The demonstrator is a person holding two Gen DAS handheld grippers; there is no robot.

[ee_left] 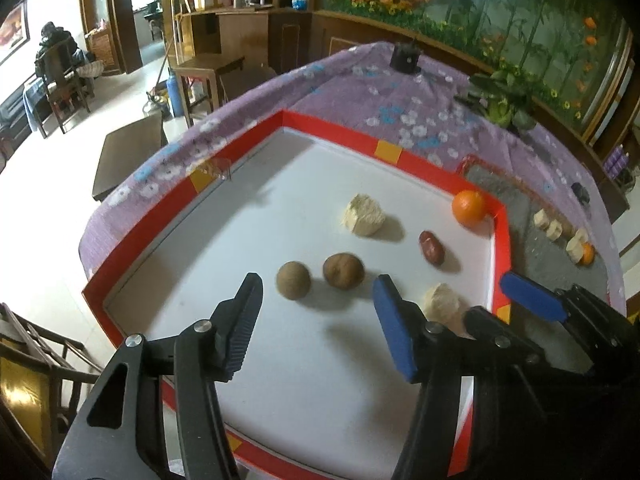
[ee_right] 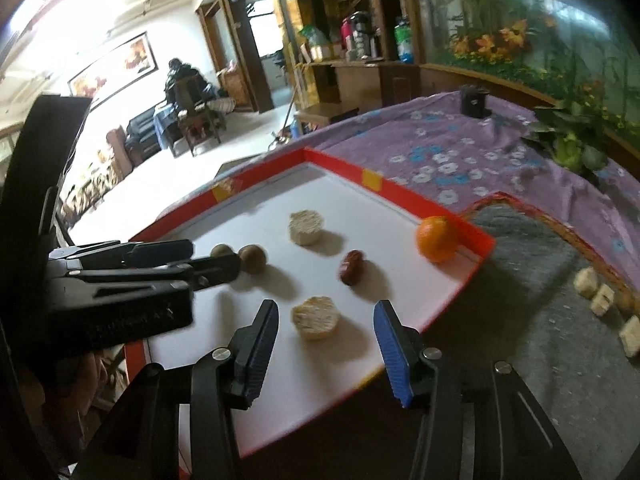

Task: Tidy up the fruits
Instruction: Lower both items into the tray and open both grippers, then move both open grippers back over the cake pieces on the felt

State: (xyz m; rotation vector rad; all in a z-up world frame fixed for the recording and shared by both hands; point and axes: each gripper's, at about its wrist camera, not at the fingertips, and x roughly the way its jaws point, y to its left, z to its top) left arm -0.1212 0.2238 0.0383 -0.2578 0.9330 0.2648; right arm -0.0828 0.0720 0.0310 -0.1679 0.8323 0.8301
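Observation:
A white tray with a red rim [ee_left: 328, 130] [ee_right: 400, 190] holds two brown round fruits [ee_left: 293, 280] [ee_left: 343, 271] [ee_right: 253, 258], a red date [ee_left: 431, 248] [ee_right: 352, 267], an orange [ee_left: 468, 208] [ee_right: 436, 239] in the far right corner, and two pale chunks [ee_left: 364, 215] [ee_left: 441, 301] [ee_right: 306, 227] [ee_right: 316, 317]. My left gripper [ee_left: 318, 296] is open and empty just before the brown fruits. My right gripper [ee_right: 326, 320] is open and empty, its jaws either side of the near pale chunk. It also shows in the left wrist view [ee_left: 532, 296].
A grey mat in a wicker-edged tray [ee_right: 532, 280] [ee_left: 560, 256] lies right of the white tray, with several pale cubes [ee_right: 600, 298] and a small orange piece [ee_left: 587, 254]. The table has a purple flowered cloth [ee_right: 460, 148]. A potted plant [ee_left: 504, 100] and a black object [ee_left: 406, 58] stand at the back.

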